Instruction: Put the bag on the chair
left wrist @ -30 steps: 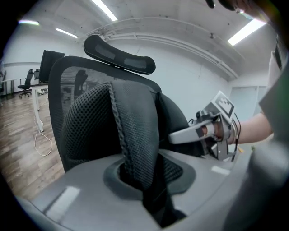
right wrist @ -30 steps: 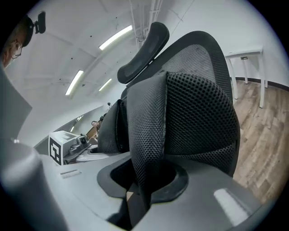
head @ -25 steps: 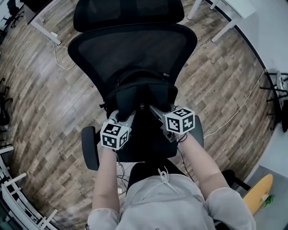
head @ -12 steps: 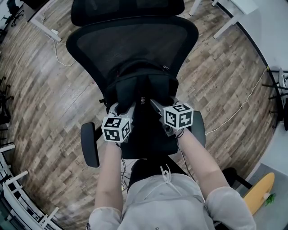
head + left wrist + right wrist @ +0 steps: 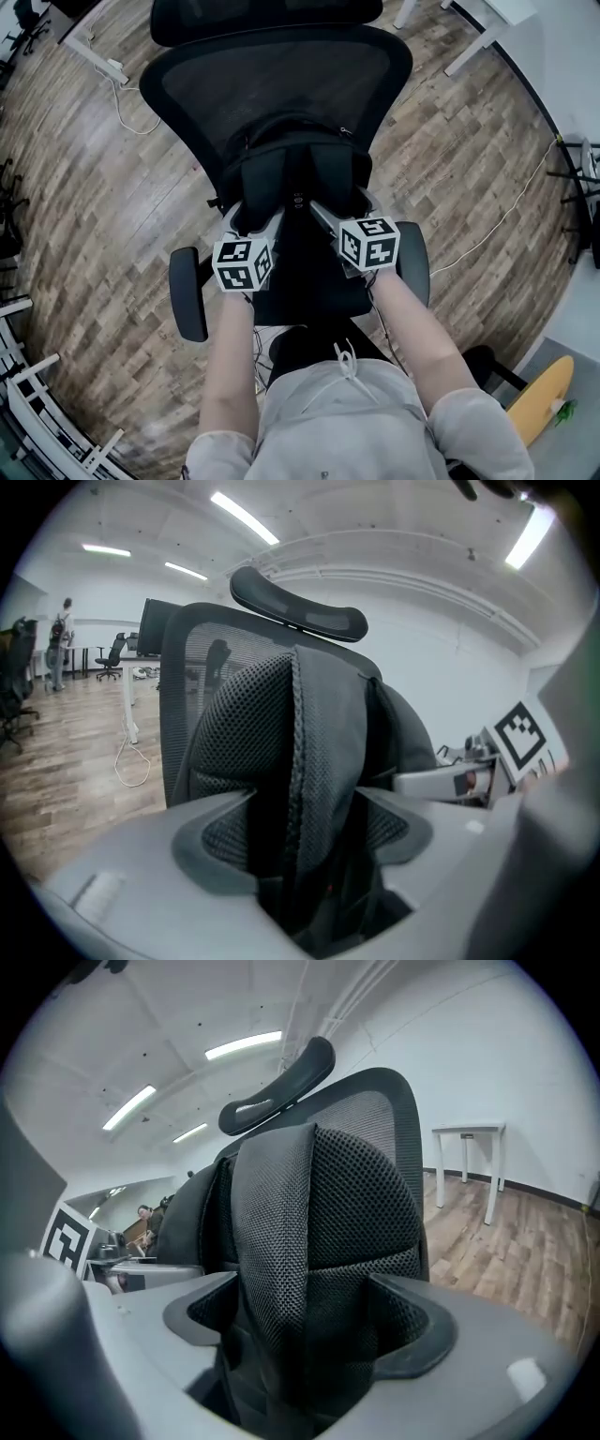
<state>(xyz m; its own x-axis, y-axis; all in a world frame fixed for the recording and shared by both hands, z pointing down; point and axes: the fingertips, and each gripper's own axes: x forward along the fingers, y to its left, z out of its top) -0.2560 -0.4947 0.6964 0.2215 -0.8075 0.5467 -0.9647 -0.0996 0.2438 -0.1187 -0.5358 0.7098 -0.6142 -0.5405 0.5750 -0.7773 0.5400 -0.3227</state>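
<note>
The black bag (image 5: 295, 178) is sitting upright on the seat of the chair (image 5: 281, 80). It is leaning back against the mesh backrest, with its two padded straps facing the person. The left tongs (image 5: 253, 223) are reaching in at the bag's left side and the right tongs (image 5: 326, 212) at its right side, both angling downward. The jaws of both tongs have just been opening and are standing wide, released. In the left gripper view, a padded strap (image 5: 323, 742) is running up between the left jaws without the pads pressing on it. In the right gripper view, the other strap (image 5: 309, 1241) is standing the same way between the right jaws. The person's forearms are stretching in between the chair's armrests (image 5: 187, 295), and the chair is standing on a wooden floor (image 5: 84, 187).
</note>
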